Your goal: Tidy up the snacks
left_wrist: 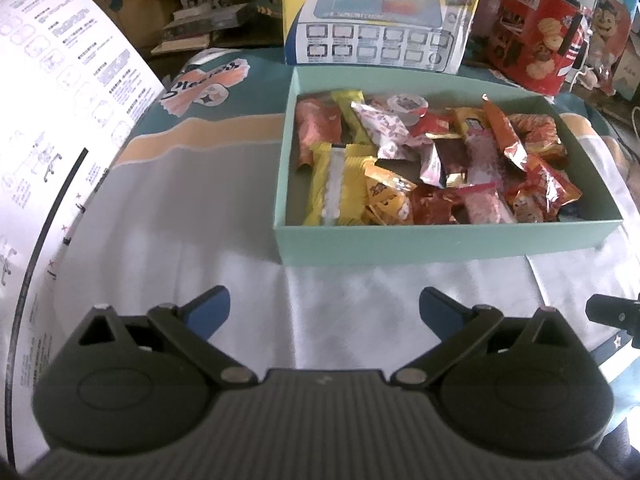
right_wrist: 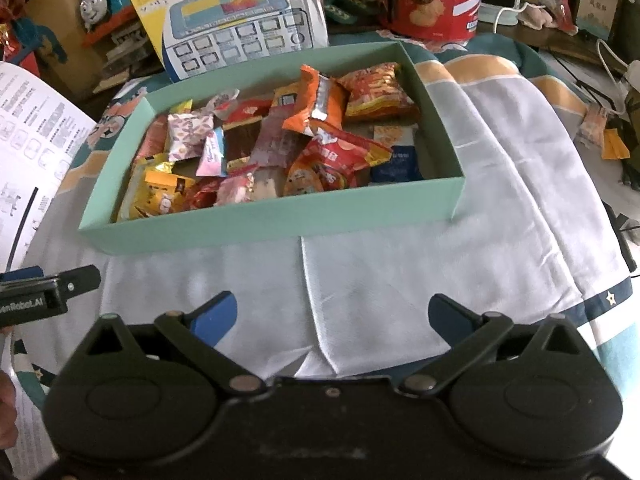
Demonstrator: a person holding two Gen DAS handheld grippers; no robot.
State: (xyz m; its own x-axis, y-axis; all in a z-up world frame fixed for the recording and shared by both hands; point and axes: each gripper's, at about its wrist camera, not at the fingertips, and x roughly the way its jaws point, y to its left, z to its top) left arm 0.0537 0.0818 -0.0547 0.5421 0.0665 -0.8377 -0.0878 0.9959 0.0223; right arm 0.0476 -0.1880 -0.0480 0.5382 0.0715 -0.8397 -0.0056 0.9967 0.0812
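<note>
Hovering side by side above a cloth-covered table, two handheld grippers face a shallow mint-green box (left_wrist: 440, 240) heaped with wrapped snacks (left_wrist: 424, 160). The left gripper (left_wrist: 324, 312) has its blue-tipped fingers (left_wrist: 210, 312) spread wide with nothing between them; the right gripper (right_wrist: 332, 316) is likewise spread and empty, its fingers (right_wrist: 216, 316) well short of the box's near wall. In the right wrist view, the tip of the left gripper pokes in from the left edge, just beside its partner.

Inside the box, the packets lie in a loose jumble: a yellow wrapper (left_wrist: 332, 184) with a clear window at the near left corner, a long pink packet (left_wrist: 486, 196) against the near wall, an orange pouch (right_wrist: 316, 100) tilted on top of others toward the far side, and a dark blue packet (right_wrist: 400, 164) at the near right corner. A pink-patterned white sachet (right_wrist: 188, 136) sits toward the left side.

The box rests on a white cloth (right_wrist: 400, 280) with orange and teal bands. Behind it stand a toy cash-register carton (left_wrist: 376, 20) and a red biscuit tin (left_wrist: 536, 48). A printed instruction sheet (left_wrist: 52, 100) curls up at the left, and a blue toy train (right_wrist: 100, 0) peers from the clutter beyond.
</note>
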